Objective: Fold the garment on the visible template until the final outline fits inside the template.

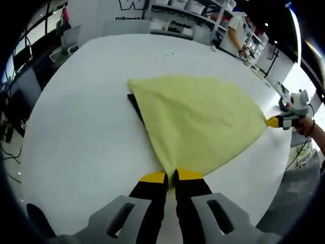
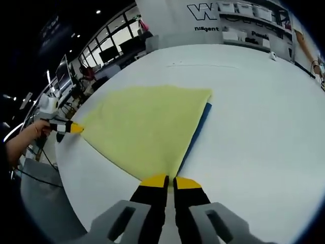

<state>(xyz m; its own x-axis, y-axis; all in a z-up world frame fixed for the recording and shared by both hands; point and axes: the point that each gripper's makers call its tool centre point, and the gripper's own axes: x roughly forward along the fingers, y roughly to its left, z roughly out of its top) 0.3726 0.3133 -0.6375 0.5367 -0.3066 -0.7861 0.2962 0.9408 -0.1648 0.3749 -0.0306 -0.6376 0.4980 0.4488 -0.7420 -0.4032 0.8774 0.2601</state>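
Yellow-tipped black left tongs (image 1: 171,176) rise from the bottom of the left gripper view, their jaws pressed together on one corner of the pale yellow cloth garment (image 1: 198,119). From that pinched corner the garment fans out flat across the white round surface (image 1: 81,122), reaching toward the far edge. At the cloth's opposite corner, near the surface's edge, the right tongs (image 1: 274,122) clamp the fabric, held by a person's hand (image 1: 308,125).

In the right gripper view the right tongs (image 2: 171,181) are likewise closed on a corner of the garment (image 2: 147,124), which spreads away from them over the surface (image 2: 264,117). A dark blue flat template (image 2: 199,129) peeks out from under the garment's edge just beside the tongs, mostly covered. The left tongs (image 2: 76,128) grip the far corner at the surface's edge.
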